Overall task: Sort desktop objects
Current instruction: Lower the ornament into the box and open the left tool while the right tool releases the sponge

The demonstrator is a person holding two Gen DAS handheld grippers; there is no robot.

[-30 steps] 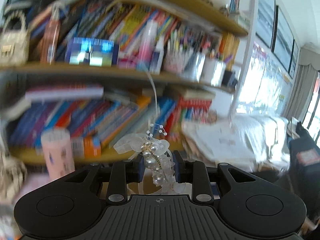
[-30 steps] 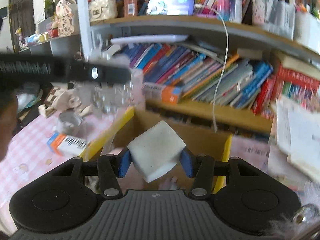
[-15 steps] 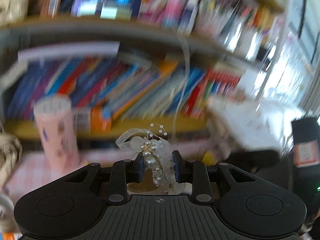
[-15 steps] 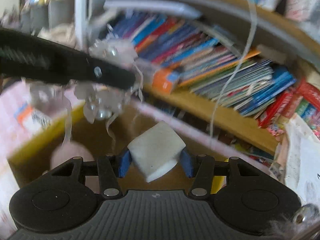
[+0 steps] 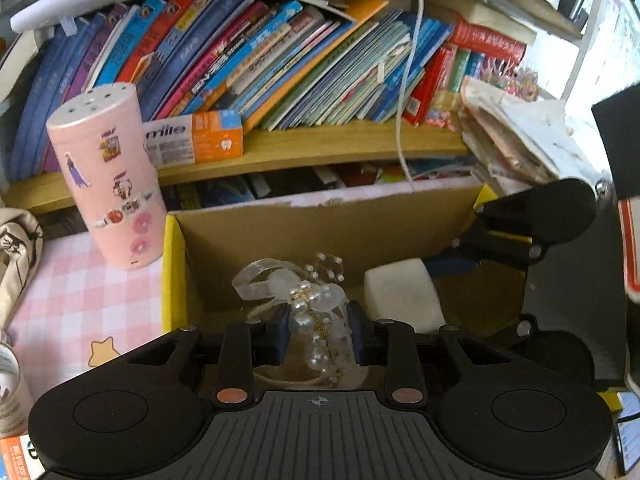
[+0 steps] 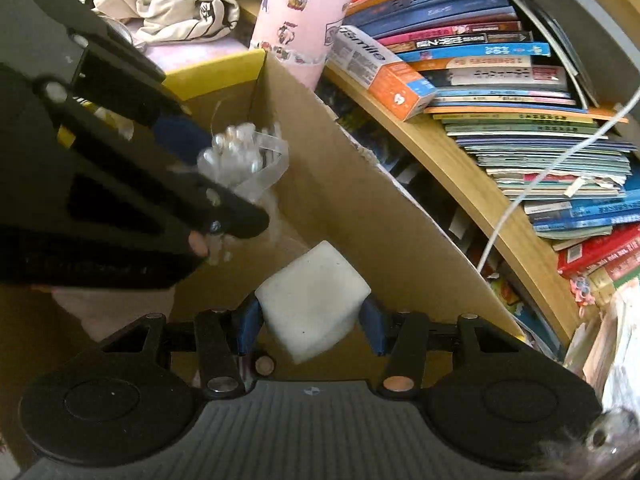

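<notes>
A pearl hair clip (image 5: 316,320), made of white beads, clear ribbon loops and thin wire sprigs, is upright between blue pads, over an open cardboard box (image 5: 320,232) with yellow flaps. Just to its right, a white foam block (image 5: 402,298) with rounded corners is also gripped between blue pads, tilted on a corner, inside the same box near its back wall.
</notes>
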